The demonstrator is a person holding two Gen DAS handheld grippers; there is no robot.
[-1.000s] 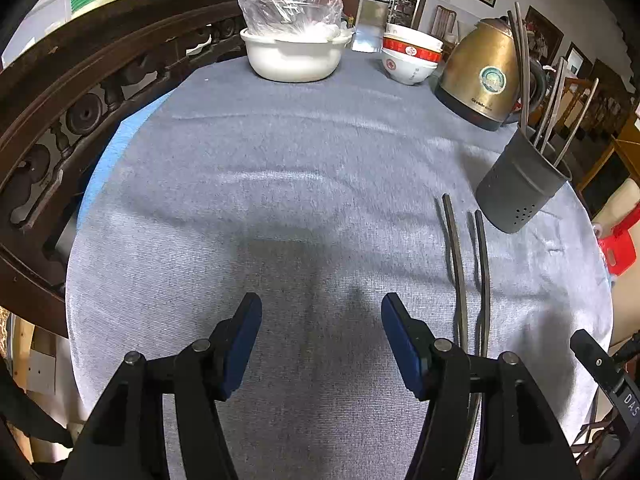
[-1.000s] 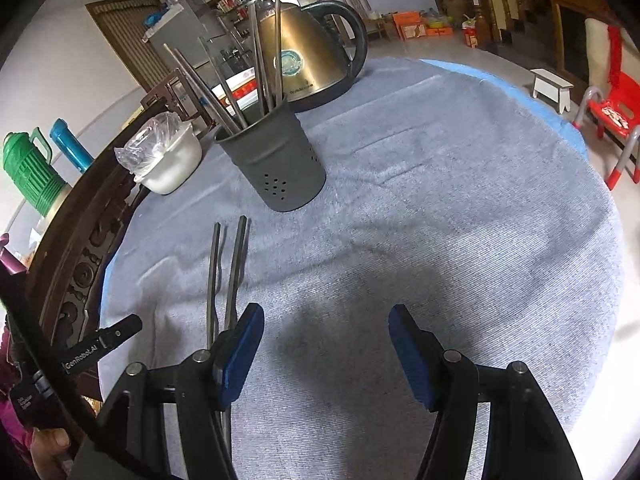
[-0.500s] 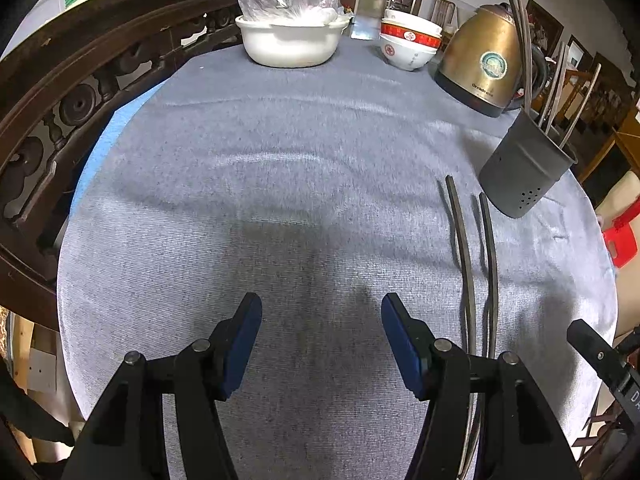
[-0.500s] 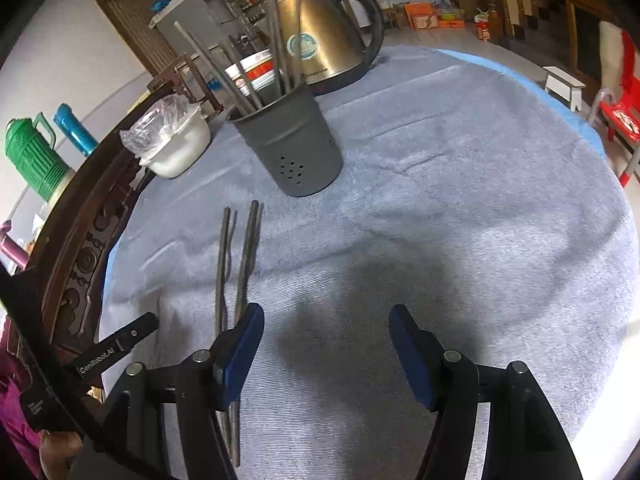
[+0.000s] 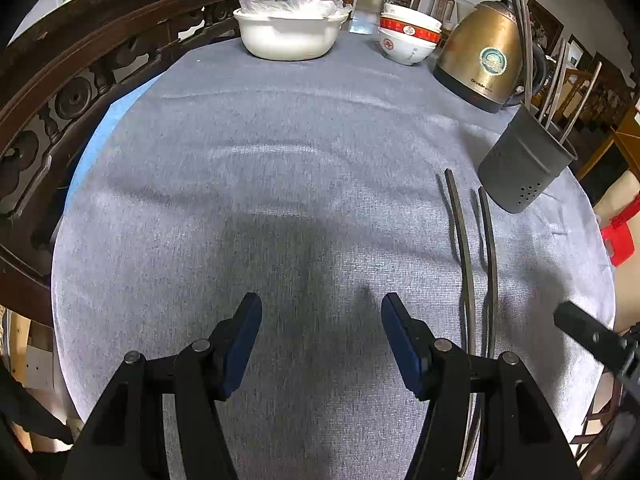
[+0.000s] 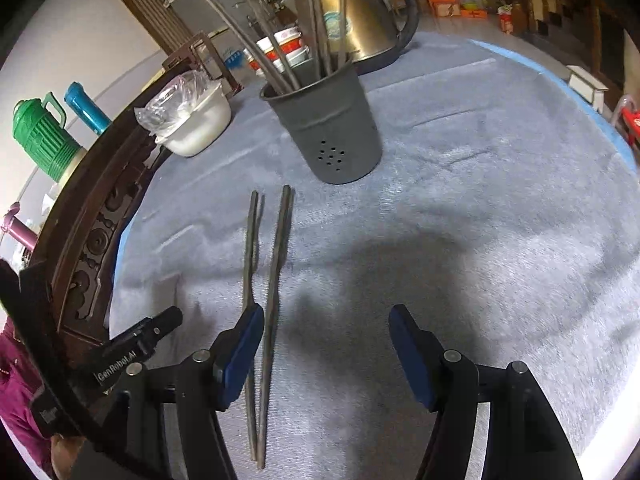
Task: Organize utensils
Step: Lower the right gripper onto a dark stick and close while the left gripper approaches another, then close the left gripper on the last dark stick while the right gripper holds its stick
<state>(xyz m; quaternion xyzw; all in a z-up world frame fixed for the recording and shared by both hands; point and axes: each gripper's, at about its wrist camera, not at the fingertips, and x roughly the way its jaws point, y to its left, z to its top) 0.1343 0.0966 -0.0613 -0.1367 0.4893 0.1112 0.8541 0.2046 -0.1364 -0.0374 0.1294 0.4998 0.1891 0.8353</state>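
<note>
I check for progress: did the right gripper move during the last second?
Yes. The right gripper has moved forward toward the utensil holder, which looks larger and nearer, and sideways toward the two chopsticks.

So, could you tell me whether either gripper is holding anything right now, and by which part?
Nothing is held: left gripper and right gripper are open; both grey metal chopsticks lie on the cloth.
</note>
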